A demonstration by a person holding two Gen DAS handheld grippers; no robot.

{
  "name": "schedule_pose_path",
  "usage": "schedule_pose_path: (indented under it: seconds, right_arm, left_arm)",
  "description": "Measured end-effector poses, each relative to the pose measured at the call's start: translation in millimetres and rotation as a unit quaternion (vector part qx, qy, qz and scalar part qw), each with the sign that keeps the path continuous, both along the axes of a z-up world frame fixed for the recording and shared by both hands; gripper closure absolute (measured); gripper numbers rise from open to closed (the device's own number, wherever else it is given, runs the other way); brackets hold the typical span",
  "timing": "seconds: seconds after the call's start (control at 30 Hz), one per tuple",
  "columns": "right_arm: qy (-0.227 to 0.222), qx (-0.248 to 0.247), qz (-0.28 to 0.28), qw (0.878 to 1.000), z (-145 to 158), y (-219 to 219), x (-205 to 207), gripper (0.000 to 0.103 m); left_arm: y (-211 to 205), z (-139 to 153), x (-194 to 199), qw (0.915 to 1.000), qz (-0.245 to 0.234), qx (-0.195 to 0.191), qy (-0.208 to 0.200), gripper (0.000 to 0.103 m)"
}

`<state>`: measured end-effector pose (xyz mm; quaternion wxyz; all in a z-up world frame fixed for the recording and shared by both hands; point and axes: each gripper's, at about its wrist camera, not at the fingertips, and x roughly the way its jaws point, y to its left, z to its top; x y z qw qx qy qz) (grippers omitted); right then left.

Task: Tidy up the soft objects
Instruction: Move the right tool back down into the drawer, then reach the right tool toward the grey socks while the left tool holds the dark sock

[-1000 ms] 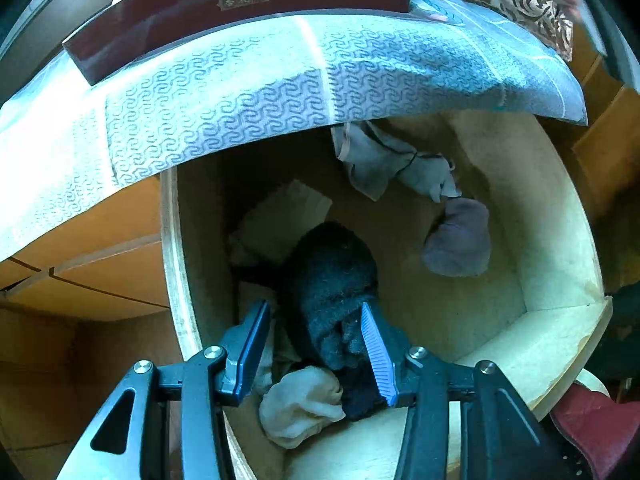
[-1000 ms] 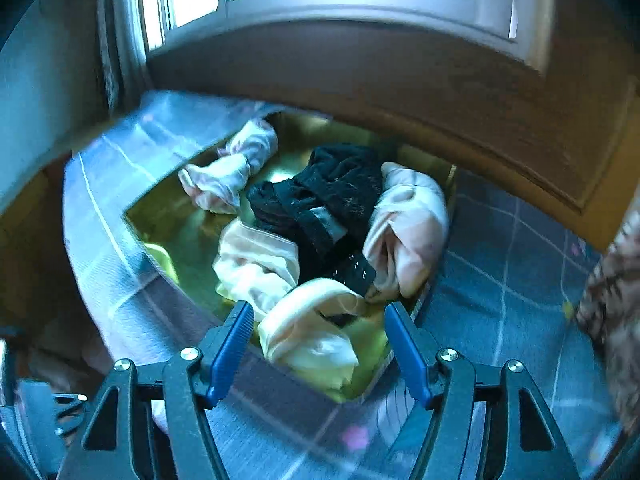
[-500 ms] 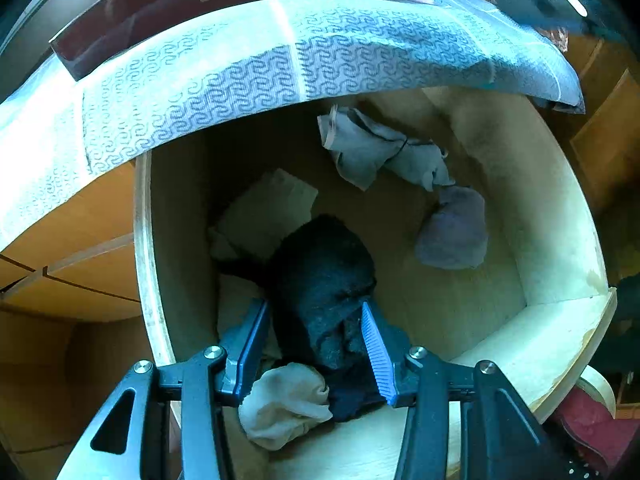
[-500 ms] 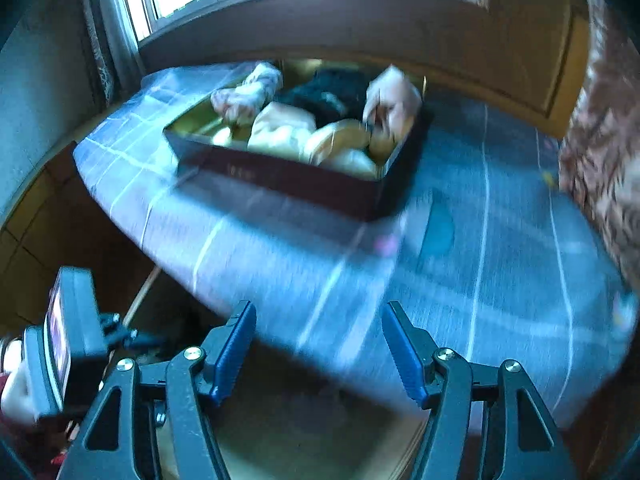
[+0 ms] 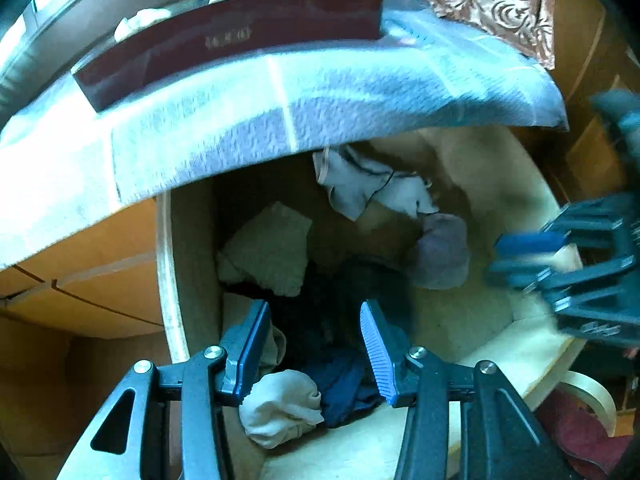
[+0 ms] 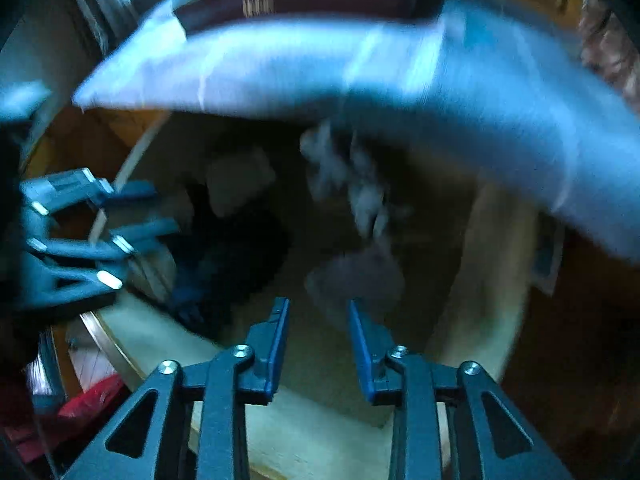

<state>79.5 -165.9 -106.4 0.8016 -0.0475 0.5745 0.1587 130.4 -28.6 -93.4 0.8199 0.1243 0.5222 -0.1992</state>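
An open pale wooden drawer (image 5: 520, 184) holds several soft items: a dark garment (image 5: 320, 300), a white sock (image 5: 280, 404), a cream cloth (image 5: 272, 248), a lilac bundle (image 5: 440, 252) and a pale garment (image 5: 360, 188). My left gripper (image 5: 314, 344) hangs open just above the dark garment, its pads clear of it. My right gripper (image 6: 318, 320) points down over the lilac bundle (image 6: 356, 276). Its jaws are closing to a narrow gap with nothing between them. Blurred, the right gripper (image 5: 516, 256) also shows in the left wrist view. The left gripper (image 6: 148, 210) appears in the right wrist view.
Above the drawer a blue patterned cloth (image 5: 320, 100) overhangs the table edge. On it stands a maroon box (image 5: 232, 44) with pale clothes. A patterned curtain (image 5: 496, 0) hangs at the back right. Wooden cabinet fronts (image 5: 80, 280) lie left, a red item (image 5: 580, 432) lower right.
My right gripper swung from above the maroon box down over the drawer, and its jaws narrowed. It now shows at the right of the left wrist view. The left gripper barely moved.
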Motion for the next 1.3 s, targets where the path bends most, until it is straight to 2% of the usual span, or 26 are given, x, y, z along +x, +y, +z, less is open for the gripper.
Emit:
schedule_pose_path:
  seconds: [0.13, 0.27, 0.33, 0.43, 0.53, 0.7, 0.77, 0.97, 1.03, 1.1, 1.17, 1.2, 1.23, 1.3]
  right_arm:
    - [0.042, -0.009, -0.001, 0.999, -26.9, -3.2, 4.0, 0.075]
    - [0.037, 0.006, -0.019, 0.999, -29.5, -8.0, 4.0, 0.078]
    - [0.032, 0.011, -0.028, 0.999, -28.8, -9.9, 4.1, 0.078]
    - [0.026, 0.002, -0.031, 0.999, -29.9, -9.2, 1.4, 0.078]
    - [0.023, -0.002, -0.033, 0.999, -29.8, -9.2, -1.1, 0.078]
    - [-0.01, -0.003, -0.044, 0.999, -16.3, -12.5, -6.1, 0.078]
    - [-0.03, -0.007, -0.049, 0.998, -8.1, -14.0, -11.3, 0.078]
    - [-0.066, -0.004, -0.065, 0.996, 8.7, -17.7, -20.8, 0.077]
    - [-0.063, 0.0, -0.061, 0.996, 7.9, -14.1, -22.9, 0.076]
    - [-0.059, 0.0, -0.054, 0.997, 6.3, -12.4, -24.0, 0.075]
    - [-0.053, 0.004, -0.05, 0.997, 1.5, -9.6, -25.5, 0.074]
    - [-0.051, 0.007, -0.049, 0.997, -0.9, -8.2, -25.9, 0.067]
    - [-0.049, 0.006, -0.049, 0.998, -4.1, -6.1, -26.1, 0.054]
    - [-0.05, -0.002, -0.051, 0.997, -7.8, -2.5, -26.6, 0.034]
  left_arm:
    - [-1.1, 4.5, -1.4, 1.0, -0.004, -0.003, -0.006, 0.056]
    - [-9.0, -2.2, 3.3, 0.9999, -0.01, 0.003, 0.006, 0.056]
    - [-24.5, -9.8, 5.0, 0.9989, -0.034, 0.018, 0.025, 0.055]
    - [-48.2, -23.6, 7.2, 0.9957, -0.064, 0.049, 0.045, 0.047]
    - [-62.6, -37.8, 13.7, 0.9919, -0.072, 0.086, 0.06, 0.042]
    - [-77.8, -56.7, 19.6, 0.9846, -0.103, 0.083, 0.115, 0.032]
    - [-82.9, -61.1, 20.2, 0.982, -0.112, 0.092, 0.12, 0.025]
    - [-96.3, -73.7, 27.7, 0.9788, -0.122, 0.089, 0.139, 0.02]
    - [-95.1, -73.6, 27.9, 0.979, -0.124, 0.072, 0.144, 0.027]
    - [-89.8, -68.4, 27.9, 0.9805, -0.127, 0.046, 0.143, 0.053]
    - [-79.4, -67.8, 30.2, 0.9805, -0.115, 0.019, 0.158, 0.064]
    - [-72.8, -66.5, 31.2, 0.9819, -0.106, 0.012, 0.157, 0.066]
    - [-67.7, -64.8, 31.7, 0.9831, -0.101, 0.008, 0.153, 0.068]
    - [-60.0, -60.5, 31.6, 0.9857, -0.091, 0.003, 0.142, 0.073]
